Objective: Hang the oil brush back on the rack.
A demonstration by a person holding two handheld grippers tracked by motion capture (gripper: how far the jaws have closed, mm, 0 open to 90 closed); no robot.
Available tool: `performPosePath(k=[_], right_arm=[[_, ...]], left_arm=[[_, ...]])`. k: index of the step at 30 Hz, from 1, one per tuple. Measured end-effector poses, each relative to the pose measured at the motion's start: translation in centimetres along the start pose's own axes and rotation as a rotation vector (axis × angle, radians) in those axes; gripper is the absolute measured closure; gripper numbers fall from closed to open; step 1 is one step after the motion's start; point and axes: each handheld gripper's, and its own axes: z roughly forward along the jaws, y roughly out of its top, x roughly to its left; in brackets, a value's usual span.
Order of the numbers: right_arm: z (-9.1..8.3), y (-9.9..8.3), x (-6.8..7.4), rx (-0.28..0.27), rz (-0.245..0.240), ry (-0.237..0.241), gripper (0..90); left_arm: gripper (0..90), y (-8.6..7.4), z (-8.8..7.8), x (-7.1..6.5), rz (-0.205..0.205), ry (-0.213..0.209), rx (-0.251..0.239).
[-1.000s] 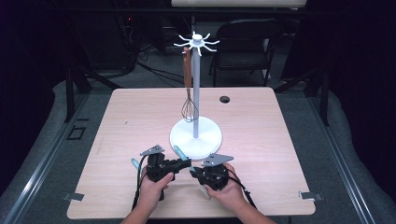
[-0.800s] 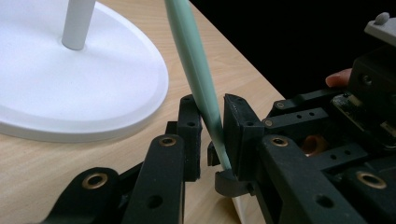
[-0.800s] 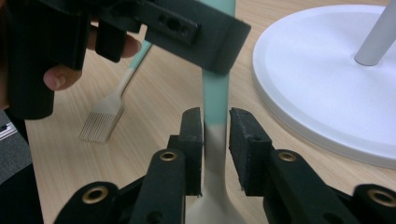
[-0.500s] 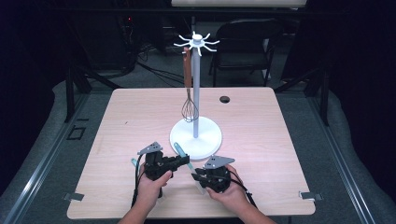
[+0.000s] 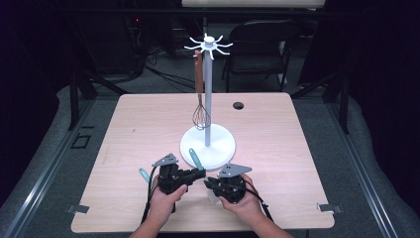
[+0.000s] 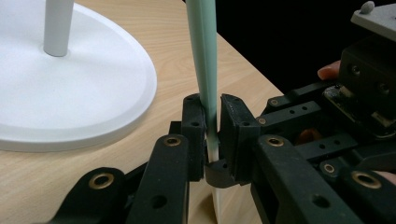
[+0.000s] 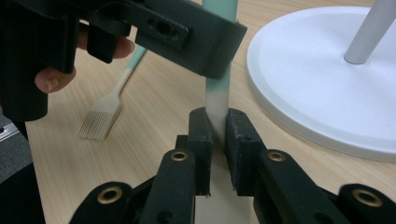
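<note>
Both tongs gripped one slim utensil with a pale green handle and whitish blade. The left tongs, whose jaws had just closed further, clamped its handle; the right tongs, jaws likewise just narrowed, pinched the blade. A round white stand base sat just beyond them on the light wooden tabletop.

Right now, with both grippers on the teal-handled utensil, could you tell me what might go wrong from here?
Both the left gripper and the right gripper have just been closing on the same teal-handled utensil; pulling apart could bend it or let it slip.
Its handle reaches over the white stand base; a swing may knock the stand and the hanging whisk.
The brush lying nearby could be swept aside.
</note>
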Motion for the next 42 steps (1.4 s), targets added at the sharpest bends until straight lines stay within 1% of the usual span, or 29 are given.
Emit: performPosePath(k=[7,11,14,19,21,24,26,27,30,32,34,35,40,42], right_arm=[[-0.1,0.1,-0.1,-0.011,0.004,0.001,81.1],[-0.1,0.1,-0.1,-0.010,0.004,0.004,80.0],[-0.2,0.1,-0.1,-0.005,0.002,0.006,76.4],[-0.5,0.2,0.0,-0.009,-0.004,0.010,72.9],[-0.8,0.3,0.0,-0.013,-0.014,0.004,72.1],[-1.2,0.4,-0.1,-0.014,-0.023,-0.013,71.6],[-1.4,0.4,-0.4,-0.012,-0.020,-0.025,70.4],[-1.5,0.3,-0.5,-0.011,-0.011,-0.031,69.7],[-1.5,0.0,-1.2,0.012,0.008,-0.051,67.5],[-1.5,-0.3,-1.6,0.038,0.012,-0.067,66.3],[-1.4,-0.6,-1.9,0.050,0.019,-0.081,64.5],[-1.5,-0.7,-2.0,0.056,0.020,-0.090,64.0],[-1.8,-1.2,-2.8,0.072,0.011,-0.132,59.3],[-1.9,-1.5,-3.2,0.095,0.002,-0.146,56.5]], left_arm=[[83.1,0.0,0.1,-0.1,0.004,-0.006,0.000],[84.4,0.0,0.0,-0.1,0.001,-0.023,0.002],[84.6,0.1,0.0,-0.2,0.011,-0.023,0.003],[84.8,0.4,-0.4,-0.2,0.019,-0.011,0.000],[84.8,0.6,-0.6,-0.1,0.023,-0.009,-0.002],[84.8,0.9,-0.9,0.1,0.023,-0.002,-0.016],[84.8,1.1,-1.2,0.3,0.022,0.001,-0.019],[84.8,1.2,-1.3,0.4,0.021,0.005,-0.023],[84.9,1.4,-1.6,0.8,0.013,0.007,-0.028],[84.9,1.6,-1.7,1.0,0.015,0.006,-0.026],[84.8,1.9,-1.8,1.2,0.021,0.003,-0.014],[84.8,2.1,-1.9,1.2,0.031,0.003,-0.008],[84.8,2.9,-1.9,1.3,0.058,0.008,0.031],[84.9,3.3,-2.0,1.3,0.076,0.011,0.042]])
